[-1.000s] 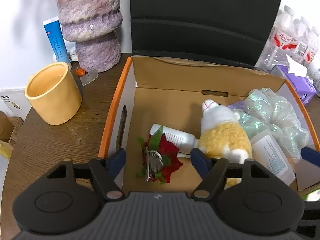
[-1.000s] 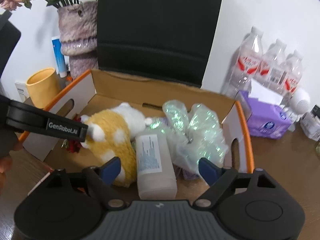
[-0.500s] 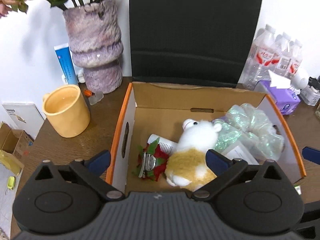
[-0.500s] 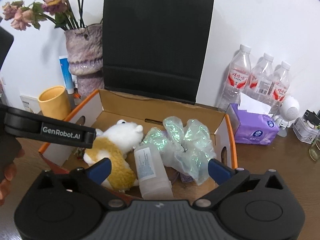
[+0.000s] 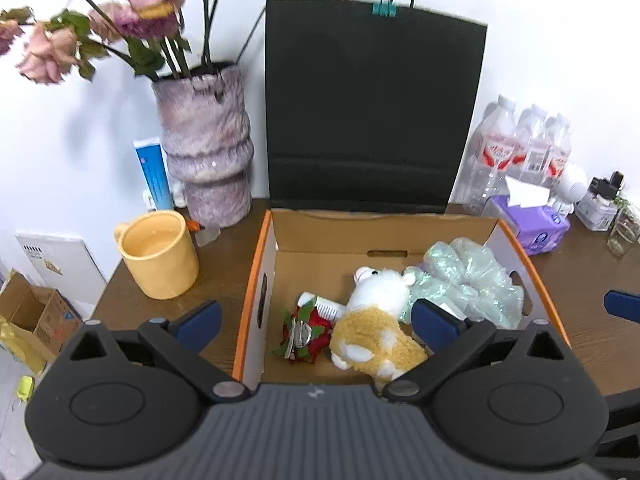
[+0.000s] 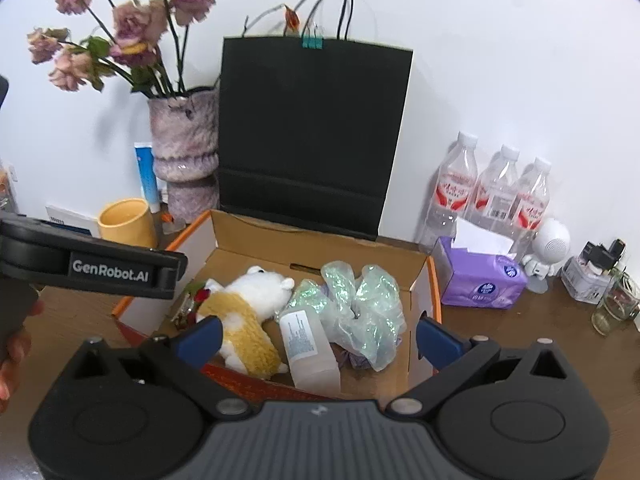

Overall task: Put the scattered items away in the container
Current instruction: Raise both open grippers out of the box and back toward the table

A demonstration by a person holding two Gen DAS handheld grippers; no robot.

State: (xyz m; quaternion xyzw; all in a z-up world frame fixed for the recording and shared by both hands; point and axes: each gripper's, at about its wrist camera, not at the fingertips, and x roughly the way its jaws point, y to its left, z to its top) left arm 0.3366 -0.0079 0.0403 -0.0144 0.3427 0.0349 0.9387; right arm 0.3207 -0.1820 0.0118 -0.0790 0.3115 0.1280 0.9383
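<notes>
while both jaws gape with nothing between them, left gripper (image 5: 316, 322) and right gripper (image 6: 318, 336) hover above the orange-rimmed cardboard box (image 5: 256, 276) holding the white-and-yellow plush toy (image 5: 378, 320).

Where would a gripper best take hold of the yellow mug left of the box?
Judging by its pose, grip the yellow mug across its upright body from the front; the open rim faces up, and its handle sticks out on the far-left side, away from the cardboard box.
</notes>
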